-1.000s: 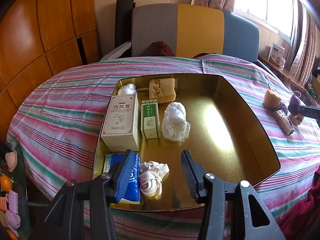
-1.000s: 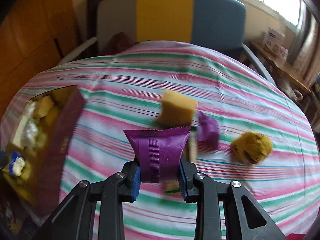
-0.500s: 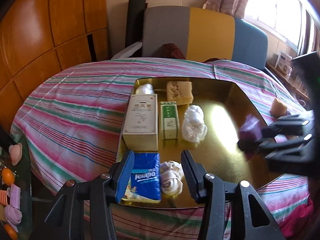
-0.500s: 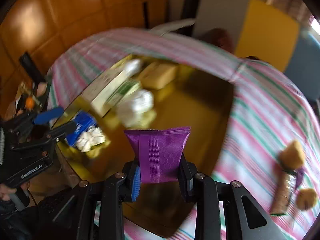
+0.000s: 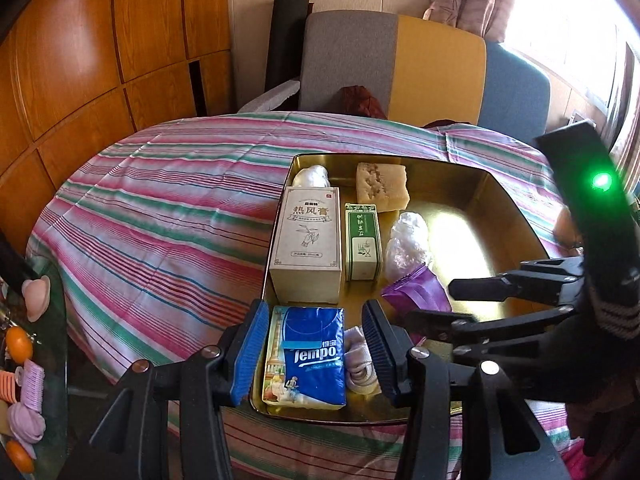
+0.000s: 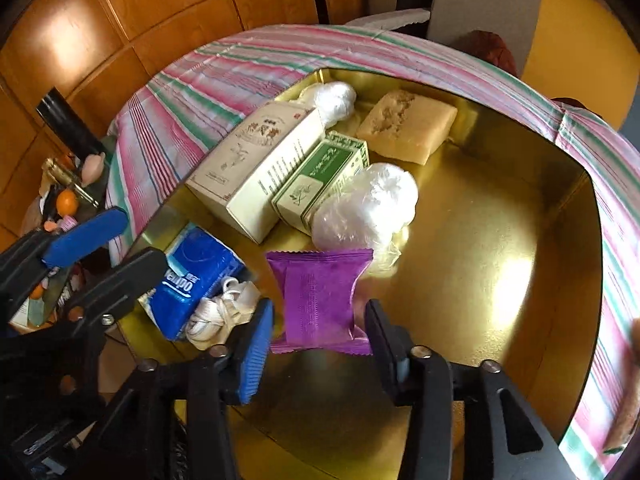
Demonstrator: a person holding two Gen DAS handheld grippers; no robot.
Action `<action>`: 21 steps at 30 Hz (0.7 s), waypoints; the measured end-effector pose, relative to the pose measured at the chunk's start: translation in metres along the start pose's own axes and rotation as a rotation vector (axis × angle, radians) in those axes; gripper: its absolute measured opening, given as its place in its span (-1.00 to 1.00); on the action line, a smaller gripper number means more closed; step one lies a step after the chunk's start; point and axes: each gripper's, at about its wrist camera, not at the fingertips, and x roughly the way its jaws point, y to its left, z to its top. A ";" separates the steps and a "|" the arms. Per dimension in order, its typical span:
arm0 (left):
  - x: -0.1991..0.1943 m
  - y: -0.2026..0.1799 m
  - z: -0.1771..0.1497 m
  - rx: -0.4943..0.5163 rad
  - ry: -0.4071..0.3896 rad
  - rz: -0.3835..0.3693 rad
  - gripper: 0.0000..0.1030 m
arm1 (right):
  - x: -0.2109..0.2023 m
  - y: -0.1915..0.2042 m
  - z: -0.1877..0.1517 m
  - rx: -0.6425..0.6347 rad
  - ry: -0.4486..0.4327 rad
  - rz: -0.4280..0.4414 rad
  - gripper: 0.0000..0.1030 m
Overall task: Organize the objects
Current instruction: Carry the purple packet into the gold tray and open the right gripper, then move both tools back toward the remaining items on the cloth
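The purple packet (image 6: 320, 296) sits between my right gripper's (image 6: 318, 338) 2 fingers inside the gold tray (image 6: 520, 360), and my jaws are opening, both pads clear of its sides. It lies just in front of the white plastic-wrapped bundle (image 6: 366, 204), near the blue tissue pack (image 6: 200, 270). My left gripper (image 5: 314, 344) hangs over that tissue pack, jaws apart, gripping nothing.
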 end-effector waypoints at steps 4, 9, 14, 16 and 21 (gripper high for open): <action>-0.002 -0.002 0.000 0.003 -0.002 -0.002 -0.04 | -0.018 -0.008 -0.005 0.040 -0.046 0.022 0.25; -0.006 -0.009 0.000 0.012 -0.009 -0.024 0.02 | -0.054 -0.026 -0.015 0.094 -0.129 0.019 0.45; -0.014 -0.020 0.003 0.033 -0.023 -0.044 0.04 | -0.088 -0.060 -0.028 0.156 -0.195 -0.043 0.54; -0.017 -0.025 0.005 0.052 -0.029 -0.045 0.09 | -0.105 -0.080 -0.038 0.186 -0.216 -0.081 0.55; -0.025 -0.045 0.012 0.108 -0.049 -0.057 0.16 | -0.139 -0.138 -0.062 0.290 -0.253 -0.186 0.62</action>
